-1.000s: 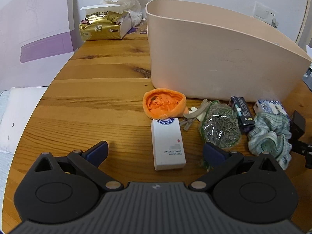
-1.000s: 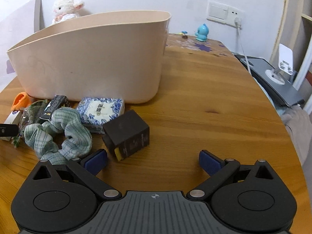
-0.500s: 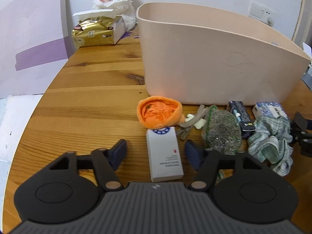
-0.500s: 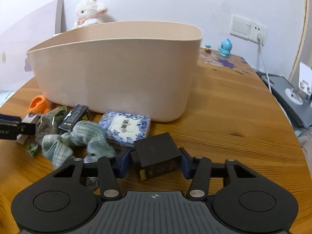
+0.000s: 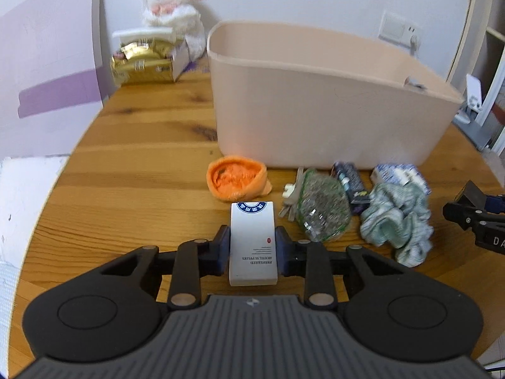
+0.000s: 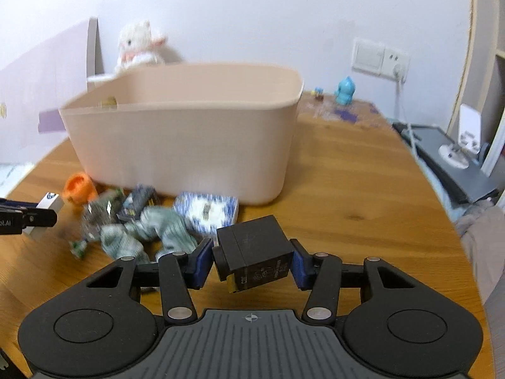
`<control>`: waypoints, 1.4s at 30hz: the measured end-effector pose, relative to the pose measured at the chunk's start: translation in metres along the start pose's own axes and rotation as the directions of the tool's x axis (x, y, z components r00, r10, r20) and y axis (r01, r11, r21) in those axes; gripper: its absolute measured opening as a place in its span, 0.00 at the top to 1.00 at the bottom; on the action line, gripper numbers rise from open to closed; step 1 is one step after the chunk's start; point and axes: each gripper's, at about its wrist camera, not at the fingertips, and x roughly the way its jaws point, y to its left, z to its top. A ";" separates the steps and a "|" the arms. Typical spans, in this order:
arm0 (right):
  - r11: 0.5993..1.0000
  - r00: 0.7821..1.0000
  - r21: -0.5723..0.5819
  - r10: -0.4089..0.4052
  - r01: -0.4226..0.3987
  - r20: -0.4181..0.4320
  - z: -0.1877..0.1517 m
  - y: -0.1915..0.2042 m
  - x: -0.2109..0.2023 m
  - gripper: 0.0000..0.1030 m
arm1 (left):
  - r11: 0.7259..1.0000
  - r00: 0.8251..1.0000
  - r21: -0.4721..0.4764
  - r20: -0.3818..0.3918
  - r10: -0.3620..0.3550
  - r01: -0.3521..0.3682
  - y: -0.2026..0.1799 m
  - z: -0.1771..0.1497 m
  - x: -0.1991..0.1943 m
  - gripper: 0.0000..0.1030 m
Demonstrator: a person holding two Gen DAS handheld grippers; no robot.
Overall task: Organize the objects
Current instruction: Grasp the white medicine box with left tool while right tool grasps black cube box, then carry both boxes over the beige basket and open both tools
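Note:
My left gripper [image 5: 252,246] is shut on a white box [image 5: 252,240] with a blue seal, held just above the wooden table. My right gripper [image 6: 251,257] is shut on a small black box [image 6: 254,254], lifted and tilted. A large beige tub [image 5: 322,107] stands behind; it also shows in the right wrist view [image 6: 189,135]. In front of it lie an orange pouch [image 5: 236,181], a clear bag of dried herbs [image 5: 323,207], a dark packet [image 5: 350,180], a green checked scrunchie [image 5: 397,221] and a blue-white packet [image 5: 401,173].
A gold tissue pack [image 5: 145,63] and a white plush lamb [image 5: 173,15] sit at the far left corner. A blue figurine [image 6: 345,90] and a wall socket [image 6: 380,60] are at the far right. A grey device [image 6: 454,170] lies off the table's right edge.
Both grippers closed from wide open: the left onto the white box, the right onto the black box. Both have lifted, so the tub's rim sits lower in view.

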 end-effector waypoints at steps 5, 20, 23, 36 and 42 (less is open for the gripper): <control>1.000 0.995 0.001 -0.008 0.008 0.095 0.021 0.000 -0.029 0.54 | 1.000 0.997 0.017 0.080 -0.003 0.002 -0.005 0.008 -0.029 0.69; 1.000 0.966 -0.008 -0.002 0.004 0.258 0.109 0.005 -0.016 0.54 | 0.997 0.954 0.078 0.301 -0.001 -0.024 -0.030 0.098 -0.053 0.69; 1.000 0.971 -0.015 0.003 0.000 0.239 0.123 0.010 0.005 0.54 | 0.995 0.955 0.092 0.296 -0.004 -0.025 -0.038 0.115 -0.038 0.69; 0.997 1.000 -0.079 0.015 -0.015 -0.002 0.133 0.022 0.094 0.54 | 0.989 0.996 0.139 0.074 0.046 -0.056 -0.061 0.141 0.073 0.69; 0.996 0.999 -0.087 0.010 -0.014 -0.053 0.127 0.024 0.104 0.54 | 0.987 0.998 0.147 0.011 0.058 -0.059 -0.060 0.133 0.092 0.68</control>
